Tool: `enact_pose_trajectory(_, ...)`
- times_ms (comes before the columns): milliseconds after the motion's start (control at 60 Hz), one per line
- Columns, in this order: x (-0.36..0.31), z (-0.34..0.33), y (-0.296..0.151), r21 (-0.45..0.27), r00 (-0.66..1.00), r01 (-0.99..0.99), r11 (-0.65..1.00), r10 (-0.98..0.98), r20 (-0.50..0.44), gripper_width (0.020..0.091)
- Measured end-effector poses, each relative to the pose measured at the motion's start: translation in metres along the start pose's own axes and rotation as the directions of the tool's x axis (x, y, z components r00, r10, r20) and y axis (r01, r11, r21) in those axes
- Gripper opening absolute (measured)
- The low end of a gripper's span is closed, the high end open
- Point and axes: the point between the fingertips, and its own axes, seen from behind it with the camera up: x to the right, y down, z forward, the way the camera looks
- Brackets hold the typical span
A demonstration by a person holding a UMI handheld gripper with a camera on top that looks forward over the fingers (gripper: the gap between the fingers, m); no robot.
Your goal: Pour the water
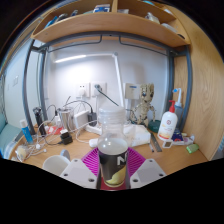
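Far left on the wooden desk [60, 150]: small bottles and clutter, cables trailing up to a wall socket [84, 91]. Centre, far: a clear plastic bottle [113, 124], upright, just beyond the fingers. Centre, near: a dark can [113, 165] with white lettering stands between the pink pads [93, 162]; both pads press its sides, so the gripper [113, 172] is clamped on the can. Right: a white bottle with red cap [169, 121], upright. A shelf [100, 25] runs overhead.
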Motion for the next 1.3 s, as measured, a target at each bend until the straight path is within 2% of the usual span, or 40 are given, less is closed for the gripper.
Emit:
enact_pose_trajectory(150,0.004,0.006,0.017,-0.012,0.999,0.041,0.999,-0.041,-0.007,0.0334)
enact_pose_trajectory(200,0.002,0.007,0.011,0.027,1.0,0.017,0.999,-0.017,0.0,0.0329)
enact_pose_trajectory(400,0.0,0.003,0.012,0.039,0.999,-0.03,0.999,0.03,0.016,0.0418)
enact_pose_trajectory(467,0.001,0.002,0.023,-0.012,0.999,-0.04,0.999,0.04,0.008,0.0459)
enact_pose_trajectory(533,0.0,-0.001,0.035,-0.063,0.999,-0.037,0.997,0.038,0.012,0.0559)
enact_pose_trajectory(667,0.003,-0.014,0.054,-0.147,1.0,0.003,0.989,-0.001,0.012,0.0643)
enact_pose_trajectory(817,0.002,-0.046,0.078,-0.277,0.999,0.008,0.961,0.005,0.047,0.0645)
enact_pose_trajectory(917,0.003,-0.066,0.083,-0.329,0.996,0.038,0.944,-0.011,0.083,0.0644)
enact_pose_trajectory(1300,0.013,-0.093,0.056,-0.327,0.989,0.07,0.942,-0.024,0.144,0.0636)
